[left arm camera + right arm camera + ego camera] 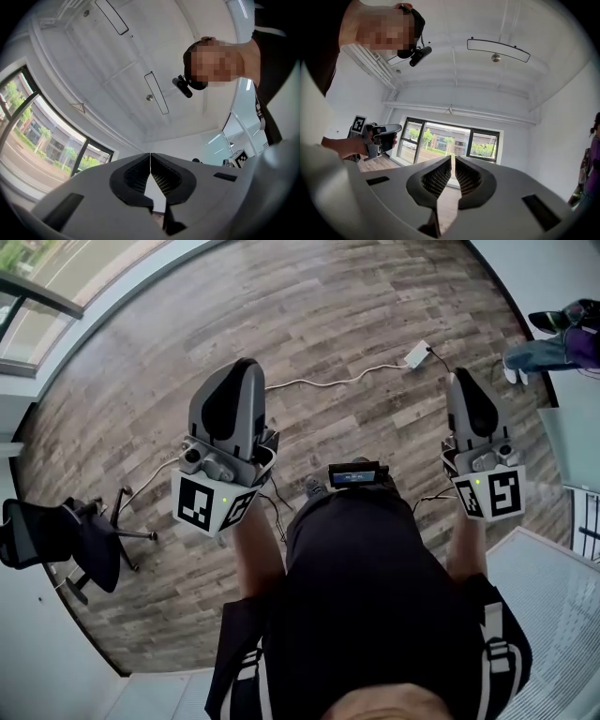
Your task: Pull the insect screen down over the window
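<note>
The window point(450, 140) is a wide, dark-framed band in the far wall, with trees and a street outside. It also shows in the head view's top-left corner point(37, 296) and at the left of the left gripper view point(28, 136). I cannot make out an insect screen on it. Both grippers are held up in front of the person's body, far from the window. My left gripper point(234, 367) point(150, 155) points at the ceiling, jaws shut and empty. My right gripper point(461, 379) point(453, 158) faces the window, shut to a thin slit with nothing in it.
A black office chair point(66, 540) stands on the wood floor at the left. A white cable point(347, 381) runs to a white adapter point(417, 354) on the floor ahead. Another person point(562, 338) point(593, 154) stands at the right. Long ceiling lamps point(157, 93) hang overhead.
</note>
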`<state>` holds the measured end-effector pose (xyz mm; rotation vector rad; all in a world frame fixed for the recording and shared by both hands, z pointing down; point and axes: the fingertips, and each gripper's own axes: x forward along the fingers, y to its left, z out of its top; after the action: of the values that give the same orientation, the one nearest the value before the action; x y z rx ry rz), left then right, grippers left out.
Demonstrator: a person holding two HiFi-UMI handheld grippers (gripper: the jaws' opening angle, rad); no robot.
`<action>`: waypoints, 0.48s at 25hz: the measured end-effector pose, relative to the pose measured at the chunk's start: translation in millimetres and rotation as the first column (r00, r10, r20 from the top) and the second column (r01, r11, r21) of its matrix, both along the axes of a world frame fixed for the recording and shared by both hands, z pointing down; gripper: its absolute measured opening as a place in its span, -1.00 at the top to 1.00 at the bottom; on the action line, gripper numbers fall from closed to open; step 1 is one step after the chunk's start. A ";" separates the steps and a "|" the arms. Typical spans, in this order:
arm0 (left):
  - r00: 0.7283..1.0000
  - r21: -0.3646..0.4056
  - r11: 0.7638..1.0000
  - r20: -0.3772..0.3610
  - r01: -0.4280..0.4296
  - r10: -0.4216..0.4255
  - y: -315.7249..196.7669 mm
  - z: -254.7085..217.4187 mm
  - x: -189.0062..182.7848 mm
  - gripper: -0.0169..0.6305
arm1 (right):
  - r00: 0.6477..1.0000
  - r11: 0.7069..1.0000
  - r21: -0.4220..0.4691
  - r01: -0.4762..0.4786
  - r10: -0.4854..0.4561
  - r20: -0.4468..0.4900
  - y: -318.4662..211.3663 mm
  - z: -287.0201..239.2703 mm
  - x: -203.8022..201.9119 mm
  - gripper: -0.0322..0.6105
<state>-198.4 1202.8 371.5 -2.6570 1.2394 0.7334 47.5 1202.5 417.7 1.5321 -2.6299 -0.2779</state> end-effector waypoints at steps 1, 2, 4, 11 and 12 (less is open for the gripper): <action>1.000 -0.008 1.000 -0.002 -0.001 0.001 -3.5 2.5 -1.8 0.93 | 1.000 1.000 -0.005 -0.002 0.002 -0.002 -1.8 2.8 -1.9 0.88; 1.000 -0.014 1.000 -0.003 -0.001 0.001 -7.3 5.0 -3.1 0.93 | 1.000 1.000 -0.009 -0.004 0.004 -0.005 -4.0 5.5 -3.4 0.88; 1.000 -0.023 1.000 -0.001 -0.003 0.003 -15.1 9.1 -4.1 0.93 | 1.000 1.000 -0.015 -0.007 0.007 -0.010 -10.0 10.5 -5.2 0.88; 0.998 -0.072 0.997 0.069 0.012 -0.007 -62.9 32.0 9.5 0.93 | 0.999 0.999 -0.028 0.029 -0.028 0.023 -65.0 35.1 -4.9 0.87; 0.995 -0.083 0.996 0.094 0.027 -0.019 -73.1 37.0 12.4 0.93 | 0.998 0.999 -0.029 0.045 -0.044 0.036 -78.3 40.7 -5.9 0.87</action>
<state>-186.1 1129.7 408.6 -2.7040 1.3024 0.5592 41.6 1124.1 458.4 1.4847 -2.6852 -0.2157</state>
